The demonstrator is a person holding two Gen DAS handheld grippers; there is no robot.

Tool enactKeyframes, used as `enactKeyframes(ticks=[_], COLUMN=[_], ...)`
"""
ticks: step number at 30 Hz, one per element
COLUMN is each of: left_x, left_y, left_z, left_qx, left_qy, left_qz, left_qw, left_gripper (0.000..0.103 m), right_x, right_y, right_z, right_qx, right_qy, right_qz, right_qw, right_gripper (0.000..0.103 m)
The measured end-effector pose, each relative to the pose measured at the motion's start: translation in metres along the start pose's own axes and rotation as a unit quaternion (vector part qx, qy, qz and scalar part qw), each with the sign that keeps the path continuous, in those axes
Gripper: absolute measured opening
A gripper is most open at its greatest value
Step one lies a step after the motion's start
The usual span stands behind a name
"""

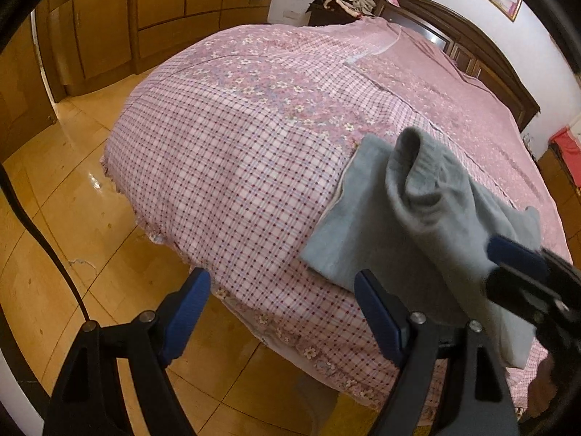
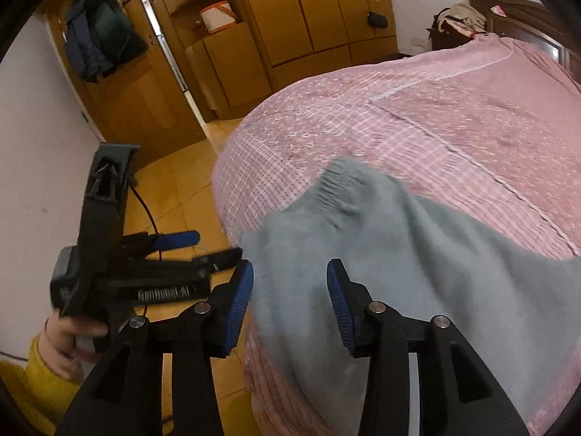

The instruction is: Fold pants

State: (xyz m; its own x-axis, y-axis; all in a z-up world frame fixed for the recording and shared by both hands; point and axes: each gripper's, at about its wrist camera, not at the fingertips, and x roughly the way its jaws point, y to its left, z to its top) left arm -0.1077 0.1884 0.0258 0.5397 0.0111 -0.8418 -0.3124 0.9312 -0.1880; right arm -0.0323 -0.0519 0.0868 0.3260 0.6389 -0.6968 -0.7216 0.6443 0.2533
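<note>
At the far left of the right wrist view, a hand (image 2: 69,330) in a yellow sleeve (image 2: 36,388) is seen gripping the handle of the left gripper (image 2: 203,245), which is held over the tiled floor (image 2: 174,189) just off the bed's corner. Its blue-padded fingers are spread wide apart, and nothing is seen between them. In the left wrist view the same wide gap is shown, with floor and the edge of the bed visible through it; the right-hand pad (image 1: 377,312) is seen against the edge of the cloth, but whether it is touched cannot be told.

Behind, a wooden wardrobe (image 2: 308,11) is ranged along the wall, and dark jackets (image 2: 98,43) are hung on a door.

Further right, the bed (image 1: 236,152) is covered with a pink checked and flowered quilt. The grey pants (image 2: 417,254) are found at the near corner of the bed, one layer laid flat on the quilt and another raised in a loose hump with the ribbed waistband uppermost.

The right gripper (image 2: 290,305) is held over the pants with its jaws partly parted. Grey cloth is seen in the gap, but no pad is seen pressed on it, so the cloth is taken as released. In the left wrist view this gripper is seen blurred at the right edge, against the lifted fold.

At the far right, a dark headboard (image 1: 472,43) is set against the wall.
</note>
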Motion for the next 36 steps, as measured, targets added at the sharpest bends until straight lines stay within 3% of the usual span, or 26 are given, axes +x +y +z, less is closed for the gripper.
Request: enactKeyframes(ticks=[4, 8, 16, 20, 25, 26, 29, 33, 36], left_x=[-0.005, -0.01, -0.021, -0.014, 0.011, 0.014, 0.022, 0.016, 0.011], left_y=[0.003, 0.001, -0.03, -0.048, -0.056, -0.056, -0.053, -0.049, -0.052], left_z=[0.001, 0.003, 0.013, 0.02, 0.013, 0.011, 0.003, -0.003, -0.005], left_qx=[-0.013, -0.028, -0.01, 0.0, -0.011, -0.013, -0.029, -0.04, -0.03], left_qy=[-0.003, -0.002, -0.022, -0.02, 0.014, 0.018, 0.037, 0.019, 0.004], left_qz=[0.006, -0.021, -0.057, -0.073, -0.085, -0.086, -0.109, -0.116, -0.111], left_qw=[0.9999, 0.9994, 0.9981, 0.9971, 0.9963, 0.996, 0.9929, 0.9922, 0.9934], left_gripper=[0.085, 0.085, 0.085, 0.085, 0.083, 0.081, 0.062, 0.046, 0.045], right_x=[-0.024, -0.038, -0.053, -0.057, -0.057, -0.058, -0.057, -0.057, -0.056], right_y=[-0.013, -0.029, -0.059, -0.07, -0.078, -0.078, -0.078, -0.078, -0.079], right_z=[-0.015, -0.033, -0.067, -0.077, -0.085, -0.086, -0.089, -0.091, -0.09], right_qx=[0.0, 0.0, 0.028, 0.047, 0.069, 0.07, 0.074, 0.077, 0.081], right_qy=[-0.01, -0.006, 0.008, 0.003, 0.001, 0.0, 0.0, 0.0, -0.001], right_qz=[-0.049, -0.117, -0.18, -0.167, -0.154, -0.153, -0.151, -0.148, -0.146], right_qw=[0.999, 0.993, 0.983, 0.985, 0.986, 0.986, 0.986, 0.986, 0.986], right_gripper=[0.043, 0.043, 0.043, 0.043, 0.043, 0.043, 0.043, 0.043, 0.044])
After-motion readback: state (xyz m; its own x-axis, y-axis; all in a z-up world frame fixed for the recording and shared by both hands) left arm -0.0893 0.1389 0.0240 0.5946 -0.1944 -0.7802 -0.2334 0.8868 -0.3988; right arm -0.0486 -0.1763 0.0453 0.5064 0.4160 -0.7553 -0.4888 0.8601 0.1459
